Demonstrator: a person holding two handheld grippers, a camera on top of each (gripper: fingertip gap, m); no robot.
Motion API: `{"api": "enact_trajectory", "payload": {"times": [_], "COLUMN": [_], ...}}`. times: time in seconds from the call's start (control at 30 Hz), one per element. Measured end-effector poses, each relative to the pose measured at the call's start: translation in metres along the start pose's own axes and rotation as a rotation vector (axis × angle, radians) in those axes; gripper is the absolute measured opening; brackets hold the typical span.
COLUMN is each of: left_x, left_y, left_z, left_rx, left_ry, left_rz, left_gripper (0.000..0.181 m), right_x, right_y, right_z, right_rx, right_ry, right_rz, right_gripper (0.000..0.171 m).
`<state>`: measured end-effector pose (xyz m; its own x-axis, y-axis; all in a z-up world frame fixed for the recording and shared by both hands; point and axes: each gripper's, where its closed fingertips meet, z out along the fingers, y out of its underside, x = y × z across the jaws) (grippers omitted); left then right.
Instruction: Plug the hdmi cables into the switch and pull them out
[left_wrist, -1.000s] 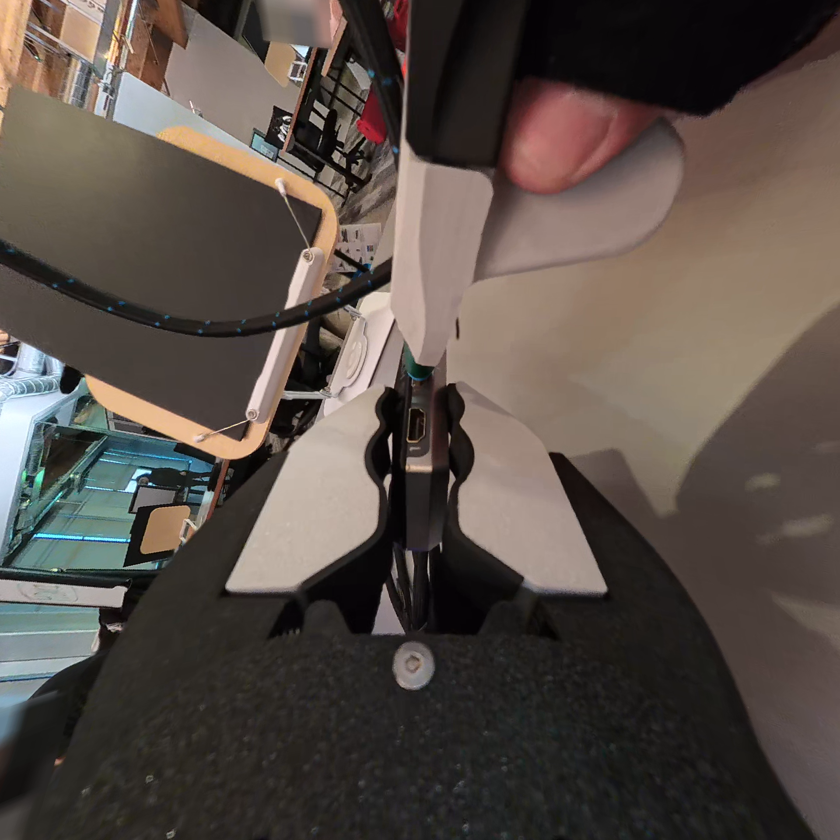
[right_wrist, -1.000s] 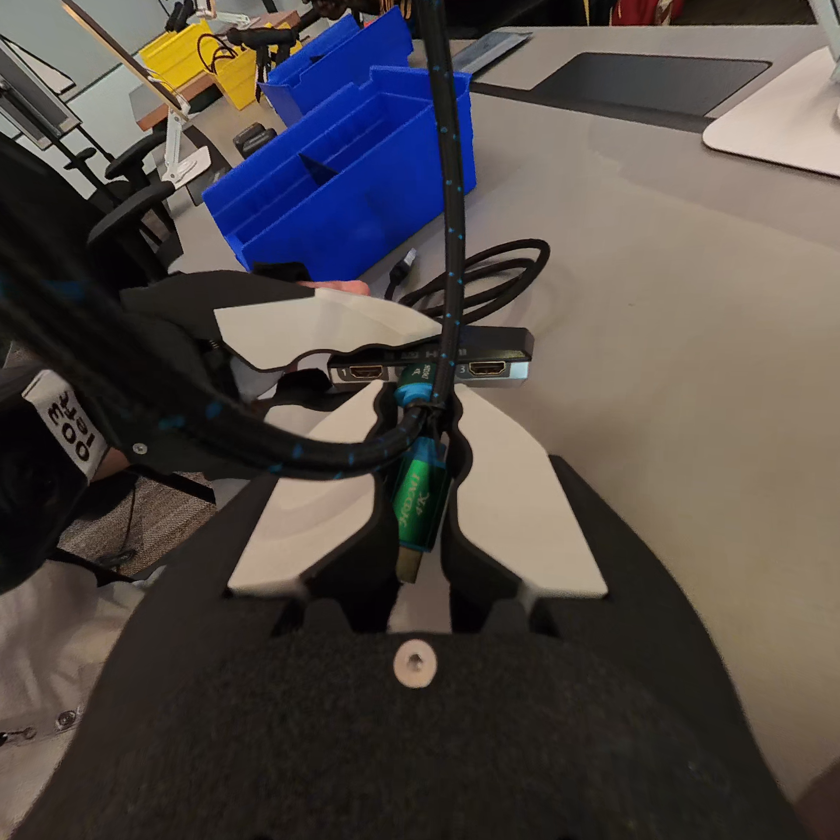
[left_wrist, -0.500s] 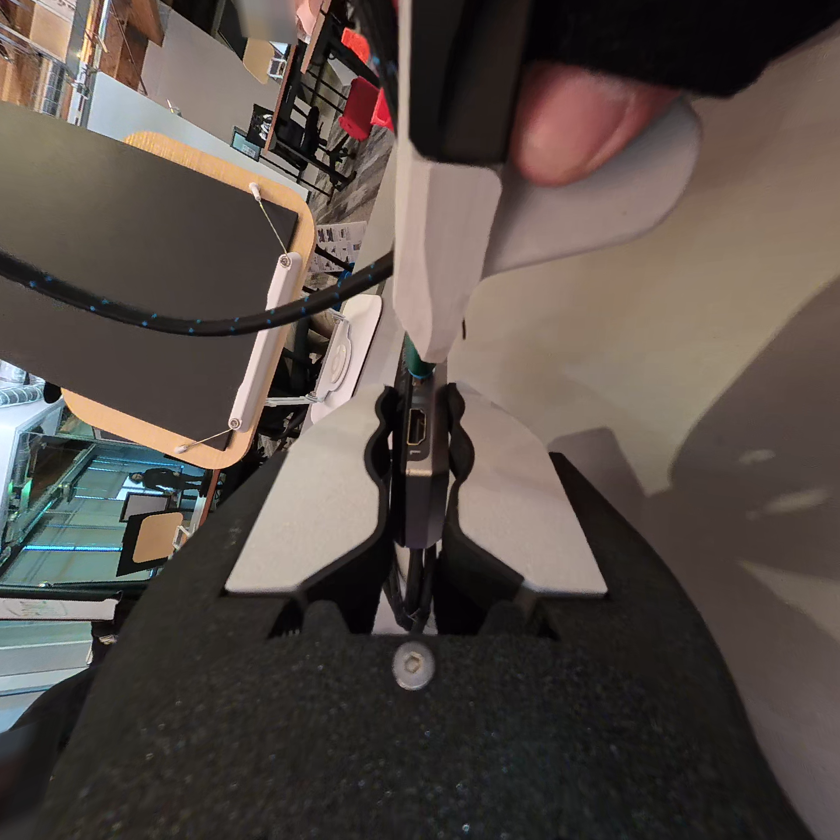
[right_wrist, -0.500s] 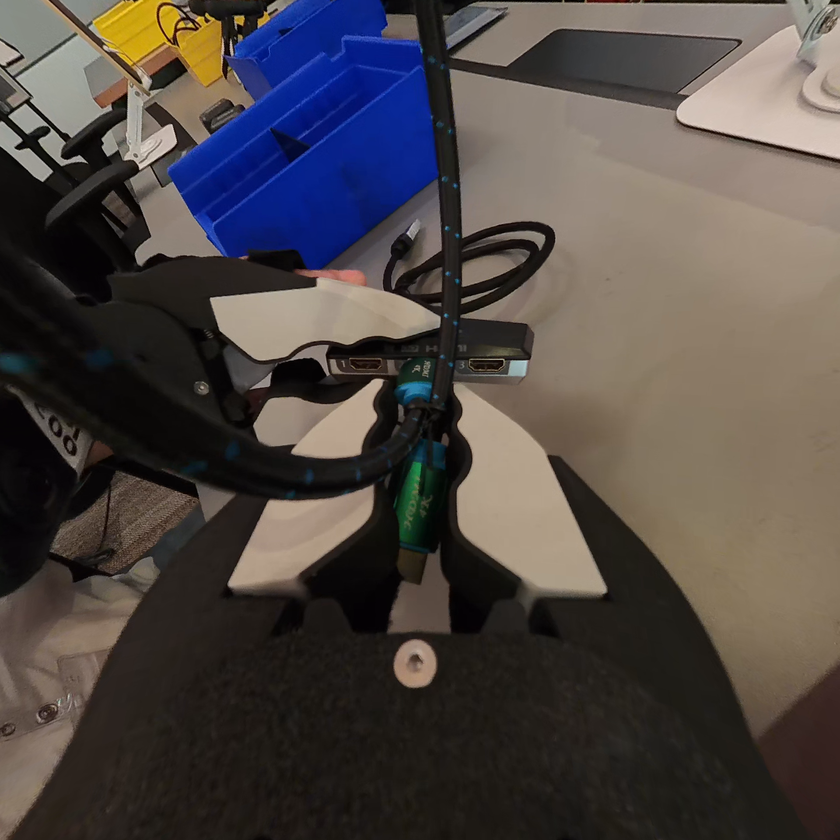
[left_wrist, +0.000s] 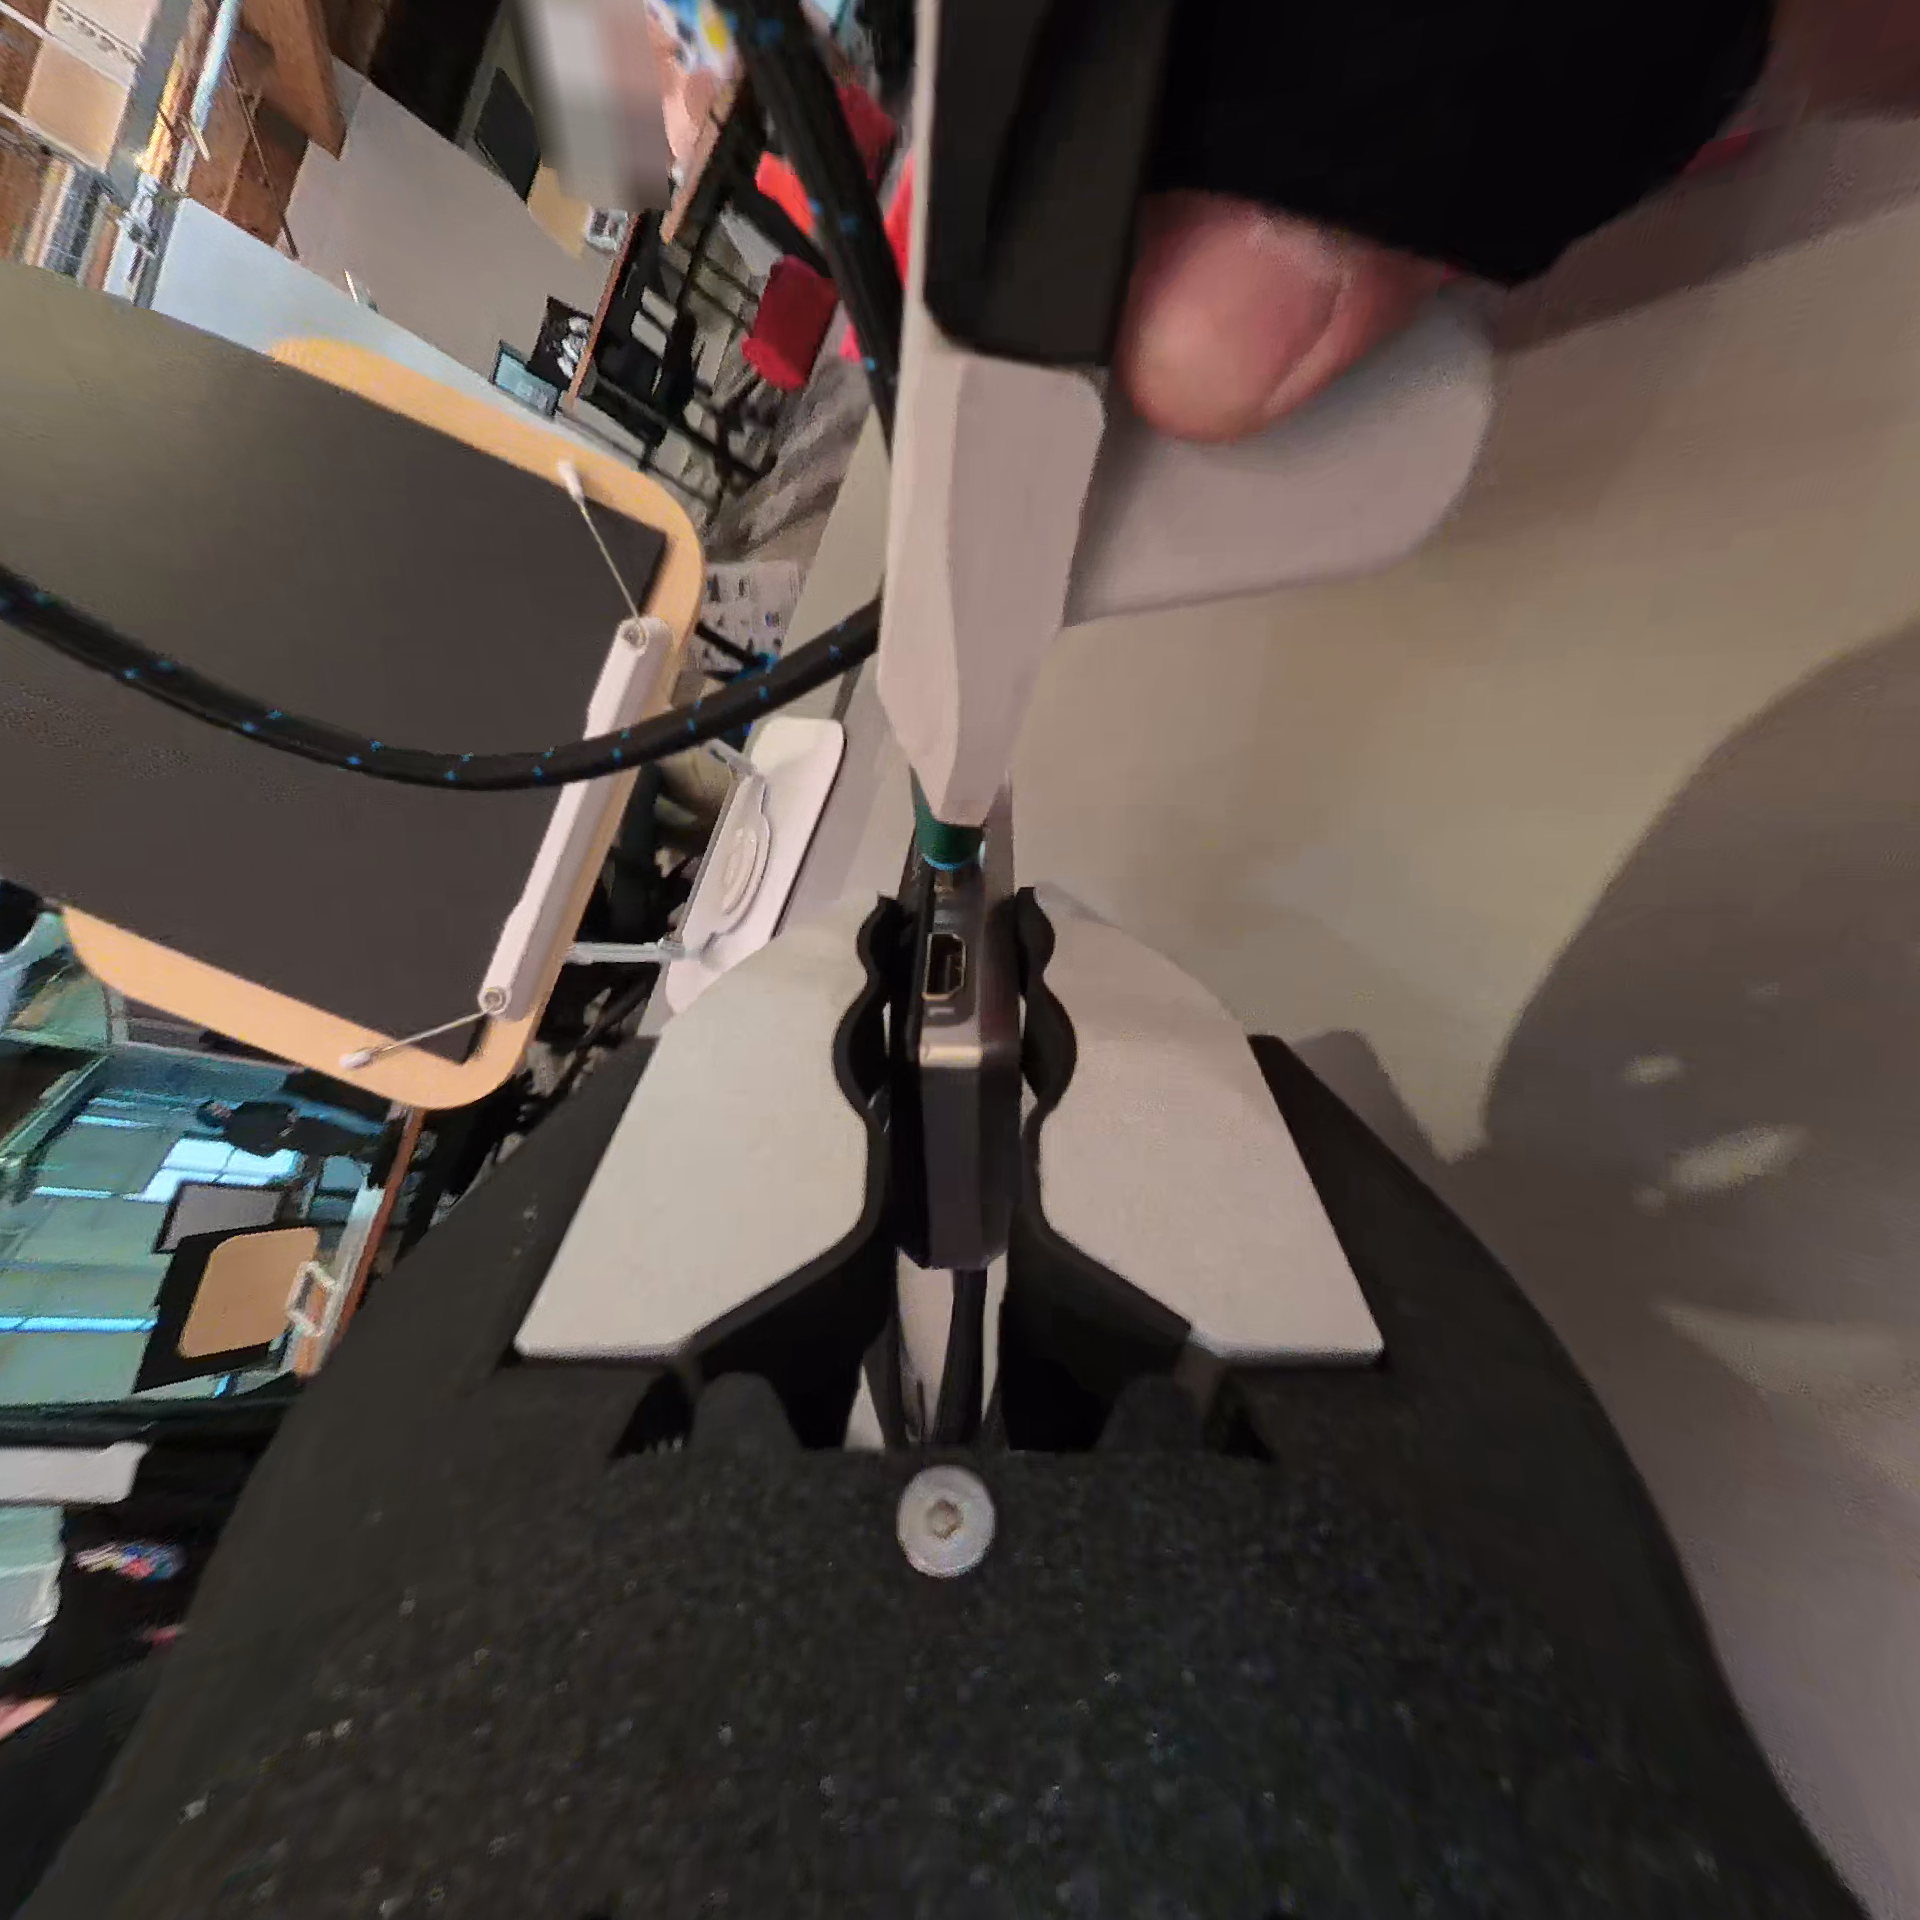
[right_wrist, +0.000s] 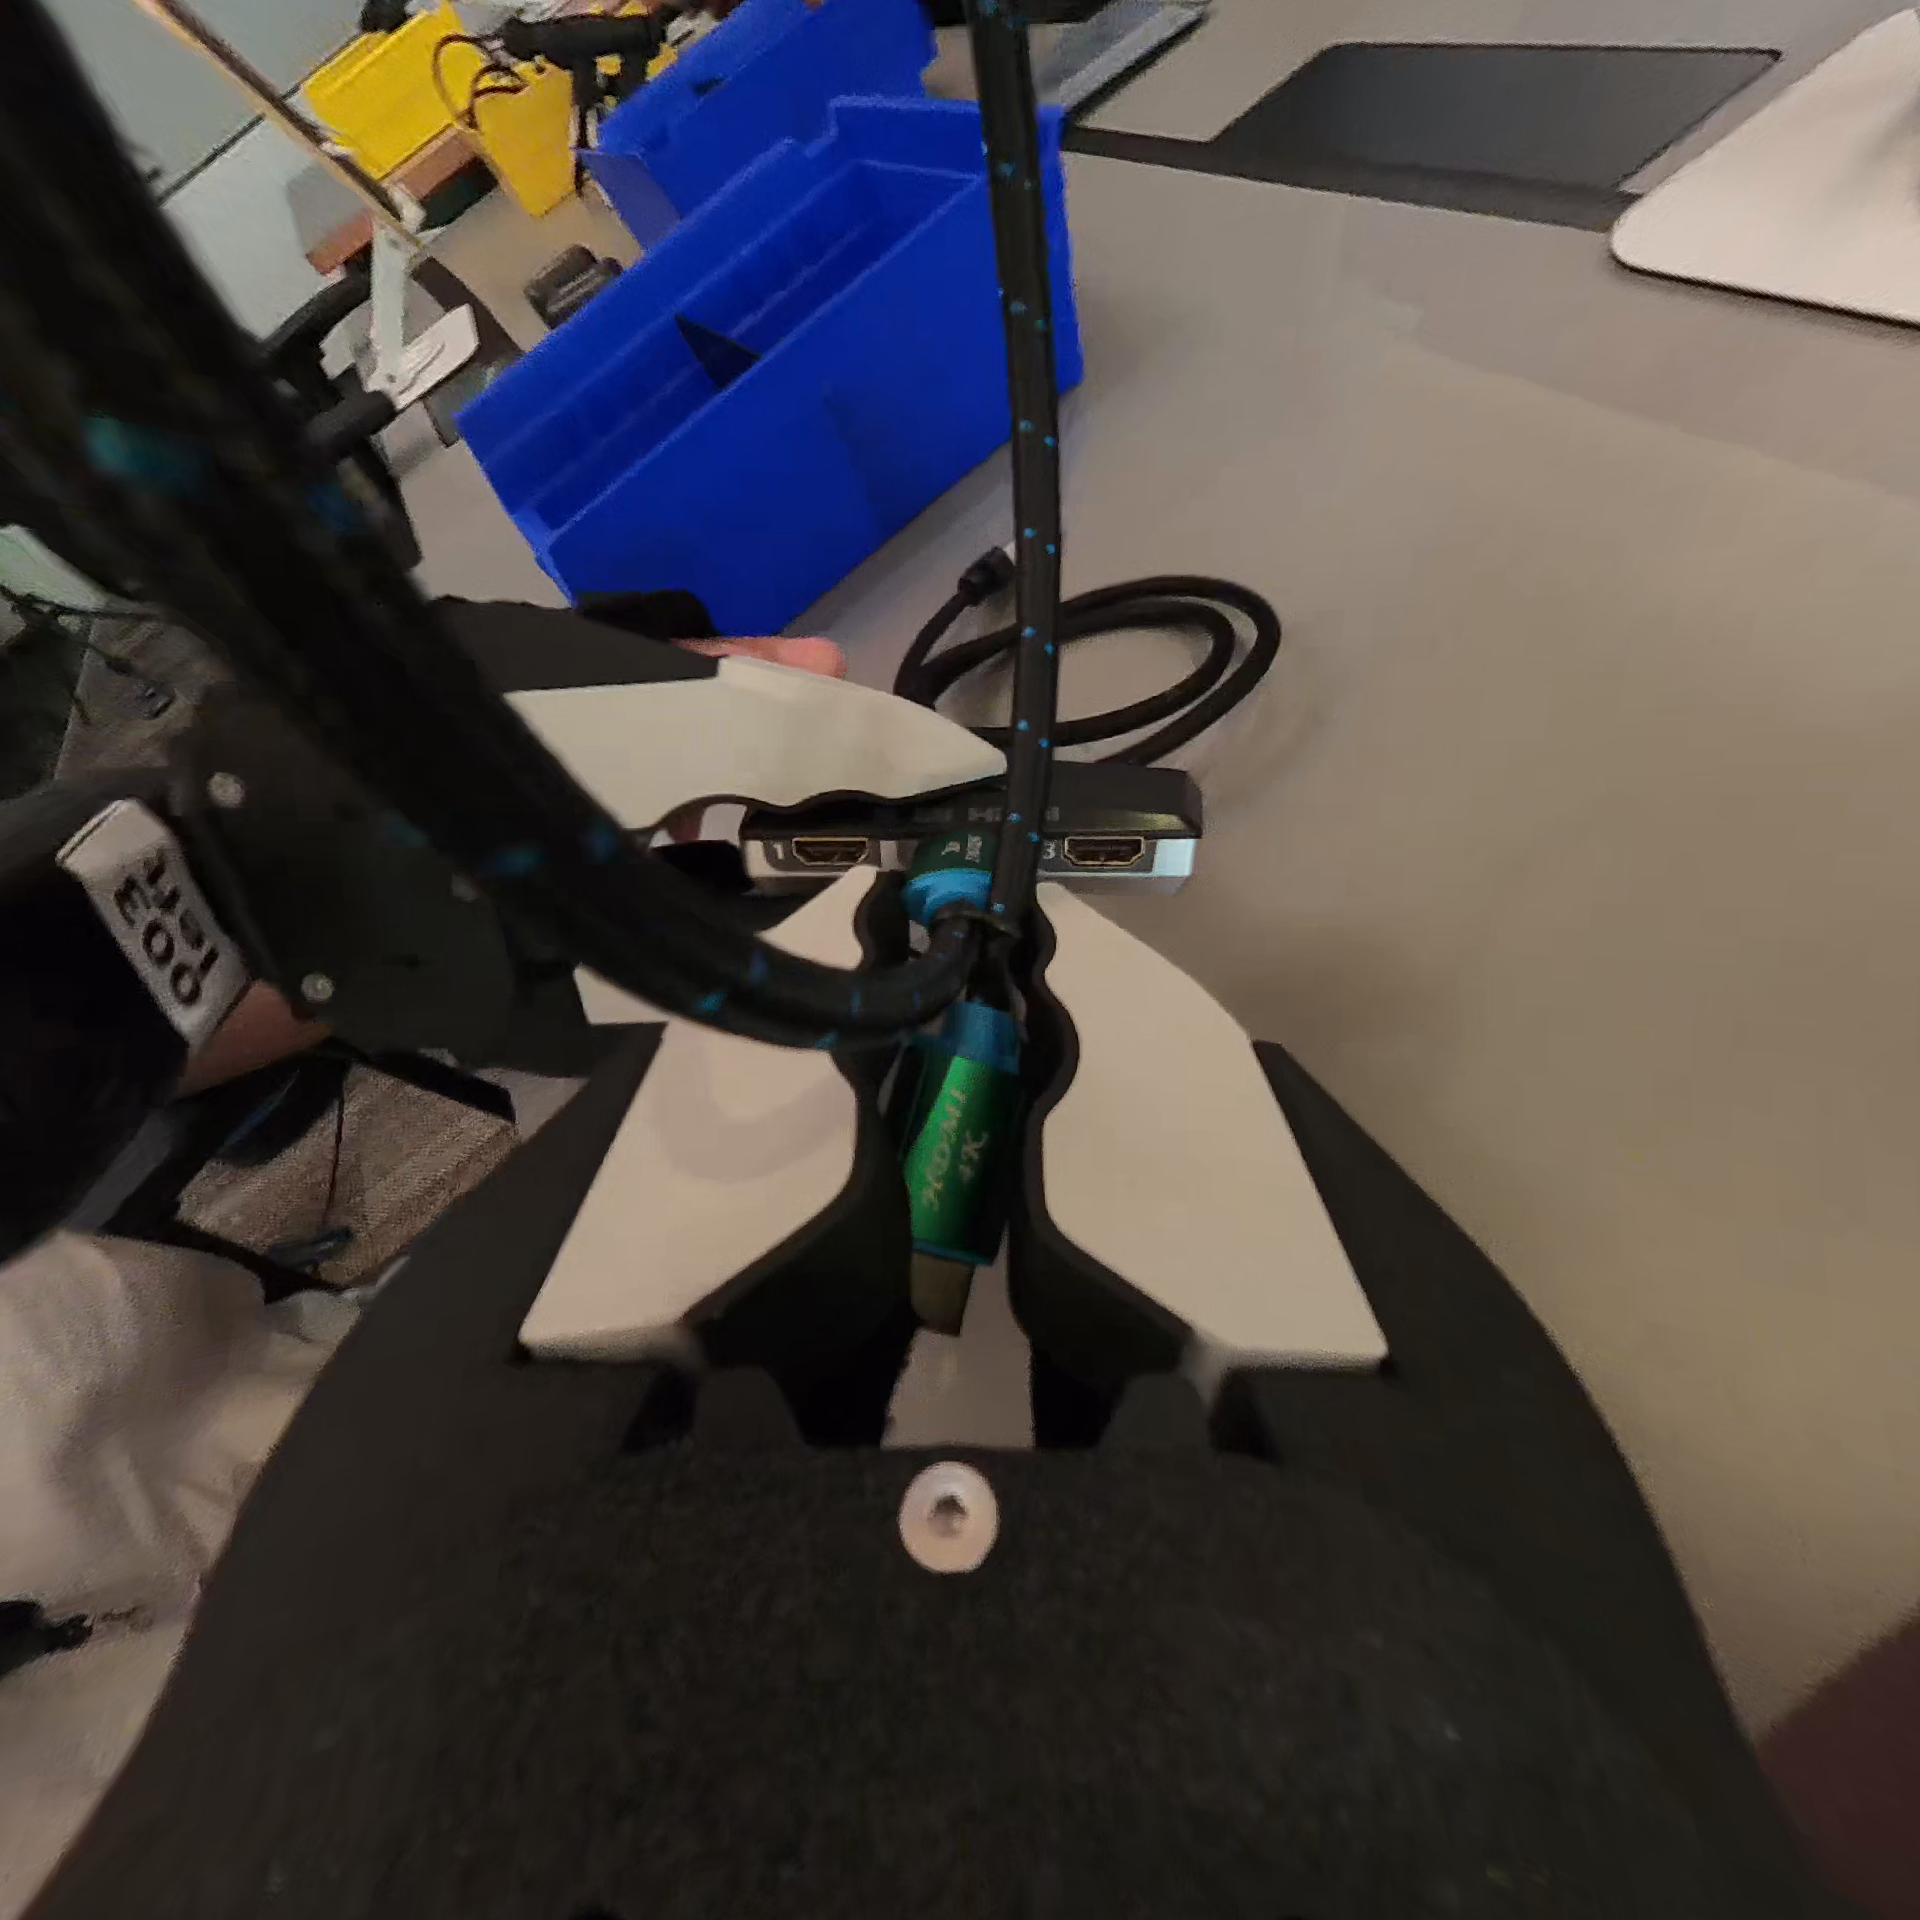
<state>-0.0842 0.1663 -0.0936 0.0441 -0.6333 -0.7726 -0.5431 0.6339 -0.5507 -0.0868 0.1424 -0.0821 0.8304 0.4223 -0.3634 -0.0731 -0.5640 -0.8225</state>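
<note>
Because a socket gives way under a pushing plug unless something braces it, we kept our left claw (left_wrist: 951, 971) pressed together on the slim dark-grey metal HDMI switch box (left_wrist: 954, 1101), pinching its narrow end so the port face stood clear ahead of the fingertips. In the right wrist view that same box (right_wrist: 1127, 840) lay just beyond our right claw (right_wrist: 961, 940), its two outer ports open and a green plug (right_wrist: 948, 854) sitting at the middle one; whether that plug was fully seated, we could not tell.

Our right claw was closed on a second connector, a green metallic HDMI plug with a blue collar (right_wrist: 958, 1153), gripped along its body. Its metal tip pointed back toward the claw's base, away from the switch, so we judged this plug was out of its port. The black braided cable flecked with blue (right_wrist: 1023, 436) rose straight ahead of the claw, crossing in front of the switch, and could snag. A coiled plain black cord (right_wrist: 1164, 665) lay beyond the switch on the grey tabletop (right_wrist: 1507, 727), and a blue plastic divided bin (right_wrist: 790, 384) stood farther off to the left.
</note>
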Motion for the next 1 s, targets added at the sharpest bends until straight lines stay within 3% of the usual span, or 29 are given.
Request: {"api": "enact_trajectory", "payload": {"times": [0.2, 0.37, 0.47, 0.5, 0.67, 0.83, 0.93, 1.0], "left_x": [-0.002, 0.001, -0.008, -0.006, 0.013, 0.010, 0.011, 0.013], "left_y": [-0.005, 0.006, 0.011, 0.010, 0.003, 0.017, 0.017, 0.015], "left_z": [-0.010, -0.006, -0.009, -0.010, -0.023, -0.034, -0.036, -0.033], "left_rx": [0.077, 0.020, 0.018, 0.039, 0.096, 0.028, 0.019, -0.006], "left_ry": [-0.051, -0.015, 0.019, 0.080, 0.431, 0.589, 0.683, 0.718], "left_rz": [0.054, 0.018, -0.043, -0.085, -0.219, -0.280, -0.293, -0.258], "left_gripper": [0.022, 0.022, 0.022, 0.022, 0.021, 0.021, 0.021, 0.021], "right_x": [-0.008, -0.004, -0.009, -0.009, -0.021, -0.006, -0.038, -0.063], "right_y": [-0.004, 0.002, -0.001, -0.003, -0.006, -0.021, -0.039, -0.042], "right_z": [-0.009, -0.004, -0.011, -0.013, -0.016, -0.067, -0.088, -0.075], "right_rx": [-0.002, -0.032, 0.033, 0.057, 0.047, -0.017, 0.000, -0.036], "right_ry": [-0.257, -0.222, -0.226, -0.212, -0.201, -0.060, -0.126, -0.192], "right_rz": [-0.001, -0.070, -0.149, -0.203, -0.453, -0.553, -0.623, -0.686], "right_gripper": [0.019, 0.020, 0.043, 0.052, 0.055, 0.049, 0.039, 0.039]}}
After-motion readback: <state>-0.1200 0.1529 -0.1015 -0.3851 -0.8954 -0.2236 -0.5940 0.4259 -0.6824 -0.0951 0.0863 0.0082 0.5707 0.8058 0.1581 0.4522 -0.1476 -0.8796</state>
